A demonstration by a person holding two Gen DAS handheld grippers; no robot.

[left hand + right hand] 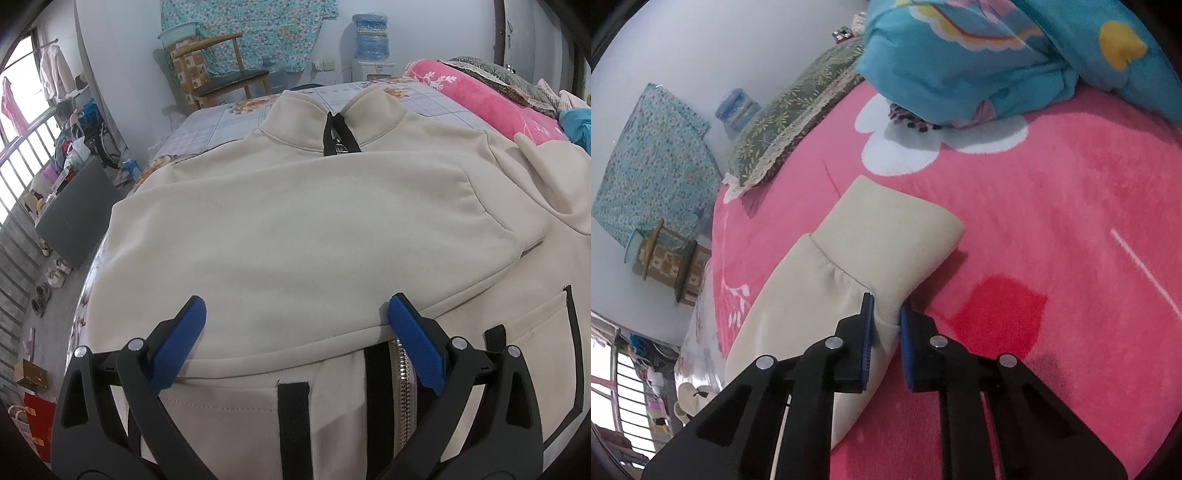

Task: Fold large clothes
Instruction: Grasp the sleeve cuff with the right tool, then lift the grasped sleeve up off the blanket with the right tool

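Left wrist view: cream jacket (295, 229) spread flat on the bed (221, 122), collar (295, 122) at the far end, black zipper (338, 136) closed at the neck. One sleeve (314, 206) folded across the chest, cuff end toward the right. Near edge showing the silver zipper teeth, black trim strips and a black-edged pocket (554, 332) at right. Left claw (297, 321) held over the near part of the jacket, blue pads (413, 343) wide apart, nothing between them. Beyond the bed: wooden chair (225, 74) at far left, water dispenser (371, 48) against the far wall, floral cloth (251, 33) hanging on the wall. Pink blanket (480, 99) along the far right of the bed. Shoes and boxes on the floor at left.

Right wrist view: other sleeve (827, 280) of the jacket lying out over the pink blanket (1052, 236), cuff (897, 221) at the far end. Right claw (886, 317) clamped on the sleeve's right edge just near of the cuff seam, fabric pinched between the blue pads (868, 332), jaws nearly together. Blue quilt (979, 55) bunched at far right, green pillow (798, 114) with lace edge at far left. Floral cloth and chair visible at left, by the wall.
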